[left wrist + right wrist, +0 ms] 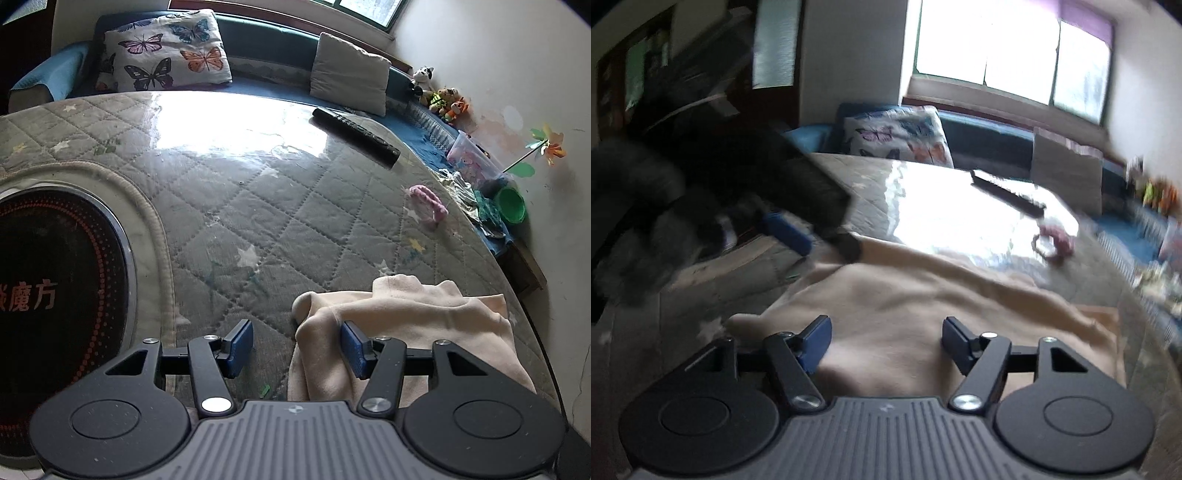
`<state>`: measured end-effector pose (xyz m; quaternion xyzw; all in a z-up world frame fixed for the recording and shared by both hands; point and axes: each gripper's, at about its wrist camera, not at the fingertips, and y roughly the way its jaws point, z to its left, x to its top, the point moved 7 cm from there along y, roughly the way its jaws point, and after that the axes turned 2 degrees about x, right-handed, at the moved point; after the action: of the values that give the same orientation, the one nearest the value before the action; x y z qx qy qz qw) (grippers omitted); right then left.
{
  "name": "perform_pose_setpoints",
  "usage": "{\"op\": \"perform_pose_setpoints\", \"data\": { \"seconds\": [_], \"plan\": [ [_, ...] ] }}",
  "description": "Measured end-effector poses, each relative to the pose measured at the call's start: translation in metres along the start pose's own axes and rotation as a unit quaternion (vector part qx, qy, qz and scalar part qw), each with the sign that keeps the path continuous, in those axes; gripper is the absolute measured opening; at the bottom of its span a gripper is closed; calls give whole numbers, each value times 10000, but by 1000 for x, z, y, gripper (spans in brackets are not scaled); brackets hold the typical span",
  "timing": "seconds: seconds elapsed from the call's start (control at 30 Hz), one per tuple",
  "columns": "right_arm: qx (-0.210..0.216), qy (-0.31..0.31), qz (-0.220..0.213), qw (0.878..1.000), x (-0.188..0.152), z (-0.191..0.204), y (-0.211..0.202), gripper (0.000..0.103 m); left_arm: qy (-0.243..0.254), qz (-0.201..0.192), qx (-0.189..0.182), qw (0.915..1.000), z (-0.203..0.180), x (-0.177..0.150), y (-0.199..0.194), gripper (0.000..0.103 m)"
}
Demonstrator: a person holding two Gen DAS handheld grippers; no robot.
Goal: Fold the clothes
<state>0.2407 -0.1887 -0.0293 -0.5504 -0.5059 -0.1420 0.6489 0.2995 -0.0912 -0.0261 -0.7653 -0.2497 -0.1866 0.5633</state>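
Garment (406, 321): cream knit, lying on the table (229, 206) at its near right edge, partly folded; layers are stacked and a rounded sleeve end pokes out toward the left. Long axis: runs roughly left to right across the right wrist view, with the bulk bunched at the near side; which end is the collar cannot be told.

Left tool (297, 349): jaws apart, nothing clamped; the right pad rests against the garment's left edge, the left pad stands over bare table cover.

Right tool (882, 345): jaws apart, hovering over the middle of the cloth, no fabric pinched. View blurred.

Step in hand, as judged: between folds, both tools free after a release. The next move calls for picking a fresh edge or the loose sleeve, pinching it in both tools, and laying it across the stack.

Also present: remote (356, 136), pink ring (428, 203), butterfly cushion (166, 50).
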Motion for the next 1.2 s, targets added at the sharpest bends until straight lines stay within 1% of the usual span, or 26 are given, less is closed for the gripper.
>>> {"op": "perform_pose_setpoints", "data": {
  "seconds": [0.1,0.2,0.23,0.27,0.33,0.47,0.63,0.7,0.83,0.97,1.0,1.07,1.2],
  "plan": [
    [232,18,-97,9997,0,15,-8,68,-12,29,-59,10000,0,-3,-4,57],
    [202,35,-211,9996,-2,16,-18,68,31,-19,-156,9999,-1,-10,-17,57],
    [210,140,-231,9994,-2,13,-22,68,53,-39,-183,9998,-2,-12,-21,57],
    [194,259,-246,9992,-3,8,-25,68,107,-69,-225,9997,-4,-16,-26,57],
    [20,528,-302,9981,-6,-8,-30,68,247,-116,-250,9993,-8,-24,-34,58],
    [-245,829,-263,9959,-16,-29,-33,68,590,-148,-243,9979,-16,-45,-44,59],
    [-291,703,-103,9971,-31,-25,-26,68,678,-86,-165,9975,-13,-63,-42,59],
    [-381,531,-171,9977,-31,-20,-31,68,684,-118,-147,9975,-11,-64,-43,59],
    [-363,569,-327,9972,-22,-20,-36,68,683,-138,-112,9975,-10,-64,-44,60],
    [-365,422,-125,9984,-29,-13,-26,68,700,-164,-86,9974,-10,-65,-44,60],
    [-371,423,-150,9983,-31,-13,-28,68,699,-170,-92,9974,-9,-65,-44,60],
    [-350,544,-233,9976,-32,-17,-36,68,690,-174,-110,9974,-9,-65,-44,61],
    [-621,970,-357,9927,-33,-45,-49,69,693,-177,-106,9974,-9,-65,-44,61]
  ]
}}
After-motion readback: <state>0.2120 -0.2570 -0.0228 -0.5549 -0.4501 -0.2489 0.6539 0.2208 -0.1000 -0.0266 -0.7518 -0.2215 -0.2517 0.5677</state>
